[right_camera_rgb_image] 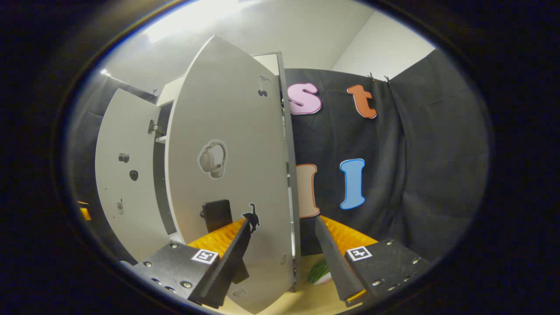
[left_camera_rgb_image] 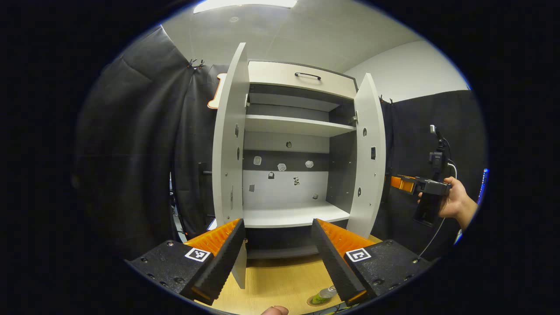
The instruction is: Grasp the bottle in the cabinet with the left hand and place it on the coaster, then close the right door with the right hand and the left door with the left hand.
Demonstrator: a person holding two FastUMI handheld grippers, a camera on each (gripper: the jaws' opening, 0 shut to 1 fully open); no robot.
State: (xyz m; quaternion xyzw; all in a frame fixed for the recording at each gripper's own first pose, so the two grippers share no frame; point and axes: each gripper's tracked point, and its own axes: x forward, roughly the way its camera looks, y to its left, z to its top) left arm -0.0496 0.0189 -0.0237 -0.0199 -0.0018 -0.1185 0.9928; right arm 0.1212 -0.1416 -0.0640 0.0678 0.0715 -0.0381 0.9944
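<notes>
The white cabinet [left_camera_rgb_image: 288, 127] stands with both doors swung out and its shelves bare. In the left gripper view the left door [left_camera_rgb_image: 229, 140] and the right door [left_camera_rgb_image: 369, 153] frame the opening. My left gripper [left_camera_rgb_image: 278, 223] is open in front of the bottom shelf, holding nothing. Below it, the small green bottle [left_camera_rgb_image: 327, 293] stands on a round coaster [left_camera_rgb_image: 316, 301] on the wooden table. A hand holds my right gripper [left_camera_rgb_image: 418, 185] beside the right door. In the right gripper view that gripper [right_camera_rgb_image: 283, 220] is open, with the right door's [right_camera_rgb_image: 232, 144] free edge between its fingers.
The wooden tabletop [left_camera_rgb_image: 280, 280] runs under the cabinet. A black handle [right_camera_rgb_image: 216, 214] sits on the right door's face, and the left door [right_camera_rgb_image: 127, 175] stands beyond it. A striped green object [right_camera_rgb_image: 319, 272] lies on the table by the door's foot. Black cloth hangs all around.
</notes>
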